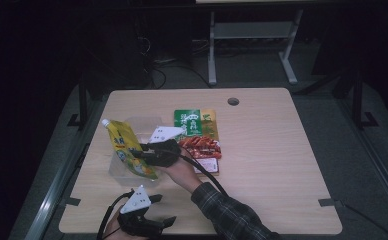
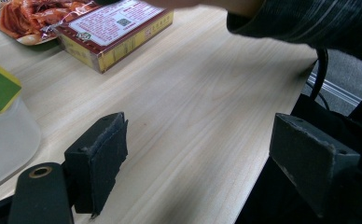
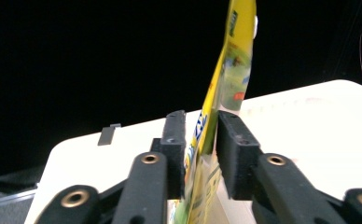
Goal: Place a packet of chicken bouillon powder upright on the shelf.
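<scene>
The right claw (image 3: 201,154) has its jaws loose around the tall yellow pouch (image 3: 226,84), standing upright in the clear tub (image 1: 119,167); the left claw (image 2: 198,158) waits open nearby.

We see a light wooden table (image 1: 272,165) with a round cable hole (image 1: 233,101) near its far edge. Nearer than that hole and to its left lie a green-and-red snack packet (image 1: 196,131) beside a clear plastic container (image 1: 132,150); a yellow-edged box (image 2: 118,32) touches the packet's near end.
</scene>
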The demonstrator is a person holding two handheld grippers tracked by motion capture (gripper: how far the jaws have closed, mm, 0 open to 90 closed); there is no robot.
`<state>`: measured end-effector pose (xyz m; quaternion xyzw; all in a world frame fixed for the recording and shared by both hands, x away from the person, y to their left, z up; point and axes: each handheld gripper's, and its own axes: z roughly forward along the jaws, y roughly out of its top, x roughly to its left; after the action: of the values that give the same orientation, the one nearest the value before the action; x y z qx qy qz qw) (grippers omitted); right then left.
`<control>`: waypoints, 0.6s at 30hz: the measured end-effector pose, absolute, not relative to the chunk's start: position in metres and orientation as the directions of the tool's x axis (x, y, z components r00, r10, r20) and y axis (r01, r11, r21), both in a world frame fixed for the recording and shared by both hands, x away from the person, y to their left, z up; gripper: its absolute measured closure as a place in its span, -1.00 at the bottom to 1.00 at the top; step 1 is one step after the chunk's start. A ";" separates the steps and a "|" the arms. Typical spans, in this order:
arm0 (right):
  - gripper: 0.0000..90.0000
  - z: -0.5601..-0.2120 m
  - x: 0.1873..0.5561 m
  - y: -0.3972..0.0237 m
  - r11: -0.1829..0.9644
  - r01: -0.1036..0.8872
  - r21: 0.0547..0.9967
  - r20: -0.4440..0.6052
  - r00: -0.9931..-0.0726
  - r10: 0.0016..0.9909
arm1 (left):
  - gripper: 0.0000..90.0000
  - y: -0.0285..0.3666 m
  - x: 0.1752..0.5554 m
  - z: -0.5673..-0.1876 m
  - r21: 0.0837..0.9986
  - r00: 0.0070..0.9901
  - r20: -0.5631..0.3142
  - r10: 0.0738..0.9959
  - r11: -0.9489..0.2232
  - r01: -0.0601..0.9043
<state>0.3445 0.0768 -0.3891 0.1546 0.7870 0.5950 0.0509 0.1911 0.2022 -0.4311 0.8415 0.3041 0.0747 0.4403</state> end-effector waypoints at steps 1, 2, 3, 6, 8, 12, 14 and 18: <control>0.54 -0.386 0.346 0.078 0.252 0.180 0.951 0.102 -0.950 0.294 | -0.59 0.202 0.191 -0.431 0.786 0.803 -0.144 0.578 -0.426 0.448; 0.49 -0.383 0.347 0.079 0.253 0.180 0.950 0.103 -0.951 0.290 | -0.59 0.202 0.191 -0.431 0.786 0.803 -0.144 0.578 -0.426 0.448; 0.44 -0.380 0.349 0.081 0.267 0.183 0.946 0.102 -0.951 0.292 | -0.59 0.202 0.191 -0.431 0.786 0.802 -0.146 0.579 -0.425 0.449; 0.31 -0.368 0.357 0.088 0.297 0.185 0.937 0.098 -0.954 0.284 | -0.59 0.203 0.191 -0.431 0.786 0.805 -0.142 0.576 -0.429 0.445; 0.26 -0.359 0.364 0.094 0.317 0.181 0.931 0.091 -0.956 0.279 | -0.59 0.202 0.191 -0.431 0.786 0.804 -0.145 0.576 -0.427 0.447; 0.22 -0.336 0.377 0.106 0.362 0.192 0.912 0.090 -0.956 0.280 | -0.59 0.202 0.191 -0.431 0.784 0.806 -0.142 0.574 -0.432 0.446; 0.25 -0.324 0.384 0.113 0.395 0.199 0.897 0.085 -0.954 0.288 | -0.59 0.203 0.192 -0.431 0.782 0.810 -0.136 0.571 -0.440 0.441; 0.29 -0.308 0.393 0.124 0.462 0.223 0.858 0.088 -0.951 0.295 | -0.59 0.202 0.191 -0.431 0.785 0.808 -0.141 0.572 -0.432 0.443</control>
<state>0.3930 0.1240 -0.3082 0.1515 0.8542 0.4960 0.0365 0.1914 0.2024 -0.4308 0.8431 0.3009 0.0730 0.4397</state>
